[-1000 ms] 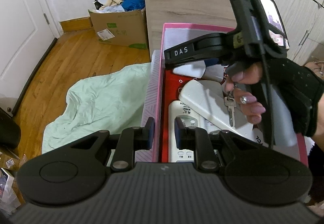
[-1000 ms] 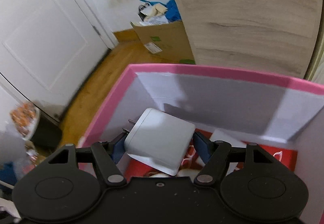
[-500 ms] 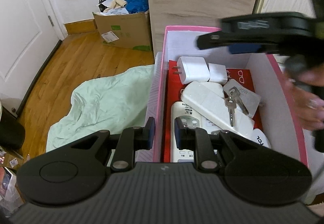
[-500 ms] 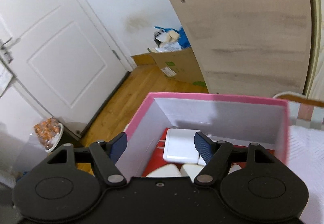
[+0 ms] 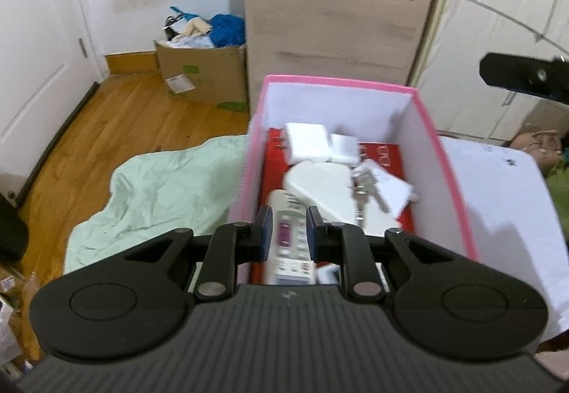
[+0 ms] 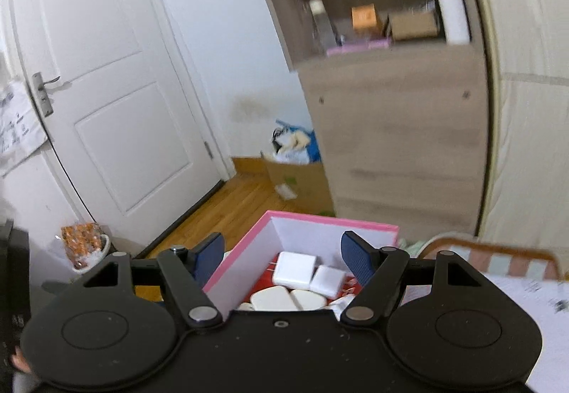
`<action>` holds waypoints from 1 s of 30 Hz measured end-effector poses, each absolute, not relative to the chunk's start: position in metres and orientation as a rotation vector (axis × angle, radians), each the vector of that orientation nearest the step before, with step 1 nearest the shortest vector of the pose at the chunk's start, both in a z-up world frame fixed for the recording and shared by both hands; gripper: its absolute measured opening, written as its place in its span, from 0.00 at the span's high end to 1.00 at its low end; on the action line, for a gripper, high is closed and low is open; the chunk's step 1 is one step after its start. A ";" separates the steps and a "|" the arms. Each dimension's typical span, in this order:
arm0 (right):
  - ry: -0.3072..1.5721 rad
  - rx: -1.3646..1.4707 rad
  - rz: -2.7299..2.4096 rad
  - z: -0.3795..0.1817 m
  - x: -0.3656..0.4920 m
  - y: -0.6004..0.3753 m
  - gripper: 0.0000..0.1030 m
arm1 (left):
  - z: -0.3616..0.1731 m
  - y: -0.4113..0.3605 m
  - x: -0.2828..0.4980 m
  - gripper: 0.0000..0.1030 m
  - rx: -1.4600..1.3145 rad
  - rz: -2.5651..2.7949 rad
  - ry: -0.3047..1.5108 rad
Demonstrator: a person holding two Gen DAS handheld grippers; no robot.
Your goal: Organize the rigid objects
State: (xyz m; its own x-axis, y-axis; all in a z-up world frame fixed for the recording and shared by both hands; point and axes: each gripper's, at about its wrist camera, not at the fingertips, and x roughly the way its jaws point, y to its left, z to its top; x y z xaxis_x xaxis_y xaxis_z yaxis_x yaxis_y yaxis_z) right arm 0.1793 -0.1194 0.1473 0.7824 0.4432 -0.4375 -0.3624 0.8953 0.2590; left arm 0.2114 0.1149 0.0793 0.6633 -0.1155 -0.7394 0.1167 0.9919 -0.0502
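Observation:
A pink-rimmed box (image 5: 448, 158) with white walls holds two white chargers (image 5: 307, 140), a white flat device (image 5: 320, 183), keys (image 5: 362, 186) and a white remote (image 5: 290, 233). My left gripper (image 5: 286, 233) hovers above the box's near end, fingers a small gap apart with nothing between them; the remote lies below. My right gripper (image 6: 282, 254) is open and empty, raised above the box (image 6: 249, 258); the chargers (image 6: 295, 270) lie below it. Its finger shows at the far right of the left wrist view (image 5: 522, 76).
A pale green cloth (image 5: 153, 190) lies left of the box over a wooden floor (image 5: 117, 115). A cardboard box of clutter (image 5: 202, 73) stands by a wooden cabinet (image 5: 338, 19). A white door (image 6: 106, 108) is at left. A white sheet (image 5: 498, 201) lies right of the box.
My right gripper let go of the large white charger into the box's far end, opened wide, and rose away to the right. My left gripper shifted right over the box.

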 end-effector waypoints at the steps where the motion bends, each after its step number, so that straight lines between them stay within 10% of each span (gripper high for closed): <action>1: 0.492 0.143 0.422 0.151 0.172 -0.119 0.24 | 0.081 0.113 0.207 0.83 -0.001 -0.138 0.827; 30: 0.414 0.103 0.198 0.121 0.009 -0.162 0.24 | 0.070 0.043 0.077 0.80 0.055 -0.312 0.723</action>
State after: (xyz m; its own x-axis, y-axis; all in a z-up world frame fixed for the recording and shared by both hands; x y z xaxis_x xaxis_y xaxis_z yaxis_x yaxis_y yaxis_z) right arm 0.0094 -0.1618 0.1213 0.8968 0.2114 -0.3888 -0.1697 0.9756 0.1390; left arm 0.0765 0.0430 0.0699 0.7056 -0.2621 -0.6584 0.2996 0.9523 -0.0580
